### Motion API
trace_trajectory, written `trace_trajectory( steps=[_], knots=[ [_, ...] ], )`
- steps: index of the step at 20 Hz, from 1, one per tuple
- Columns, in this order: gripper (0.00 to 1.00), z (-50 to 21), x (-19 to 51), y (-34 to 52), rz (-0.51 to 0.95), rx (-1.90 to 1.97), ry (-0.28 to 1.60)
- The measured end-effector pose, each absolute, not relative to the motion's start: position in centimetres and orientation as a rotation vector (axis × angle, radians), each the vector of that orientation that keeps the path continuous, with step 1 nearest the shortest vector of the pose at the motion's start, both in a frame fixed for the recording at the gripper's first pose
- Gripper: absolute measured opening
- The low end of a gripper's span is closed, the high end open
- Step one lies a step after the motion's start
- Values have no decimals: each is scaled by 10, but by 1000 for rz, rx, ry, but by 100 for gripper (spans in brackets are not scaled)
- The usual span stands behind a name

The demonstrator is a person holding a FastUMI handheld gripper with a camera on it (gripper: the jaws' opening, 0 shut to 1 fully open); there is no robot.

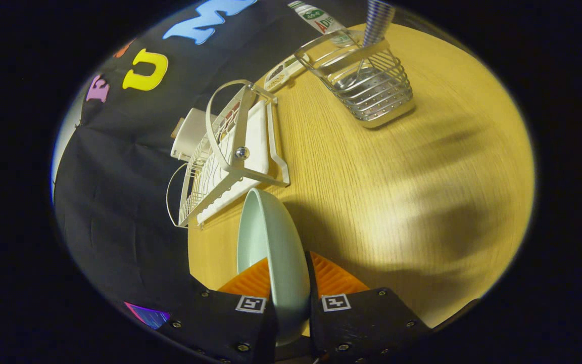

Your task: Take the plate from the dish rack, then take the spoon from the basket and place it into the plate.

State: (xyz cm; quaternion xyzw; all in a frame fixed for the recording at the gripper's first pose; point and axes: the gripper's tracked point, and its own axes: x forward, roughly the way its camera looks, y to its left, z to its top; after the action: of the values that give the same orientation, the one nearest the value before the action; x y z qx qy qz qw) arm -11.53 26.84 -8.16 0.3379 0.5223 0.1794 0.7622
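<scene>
Claw (289, 283) pinching the pale green plate (271, 253) on edge, its two orange ribbed fingers (334, 277) pressed on either face near the rim, so the plate stands upright between them and reaches ahead toward the white dish rack (230, 151); the plate looks clear of the rack's wires, just off its near corner and above the wooden surface (397, 192); I judge the lifting-out part of the task done and the setting-down part in hand; to do it well, carry the plate away from the rack to the open stretch of surface, turn the wrist until the plate lies flat with its hollow up, and lower it until the base rests before spreading the fingers; a grip this close to the rim could let the plate swing or slip, so the turn should be slow; a spot near the wire basket (367, 86), which stands well beyond the fingers with the striped-handled spoon (377, 20) upright in it, would shorten the later carry; the basket should not be knocked.
</scene>
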Motion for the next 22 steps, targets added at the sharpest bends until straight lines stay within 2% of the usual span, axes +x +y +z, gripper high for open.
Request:
trace_trajectory(
  steps=[5, 7, 8, 10, 15, 22],
  knots=[
    [27, -74, -106, 251, 319, 726, 1071],
    [34, -71, -100, 237, 299, 657, 1024],
    [47, -73, -101, 226, 277, 600, 1027],
    [50, -60, -100, 206, 257, 537, 987],
    [50, -2, -90, 155, 208, 369, 766],
    [50, 109, -57, 118, 193, 140, 286]
  ],
)
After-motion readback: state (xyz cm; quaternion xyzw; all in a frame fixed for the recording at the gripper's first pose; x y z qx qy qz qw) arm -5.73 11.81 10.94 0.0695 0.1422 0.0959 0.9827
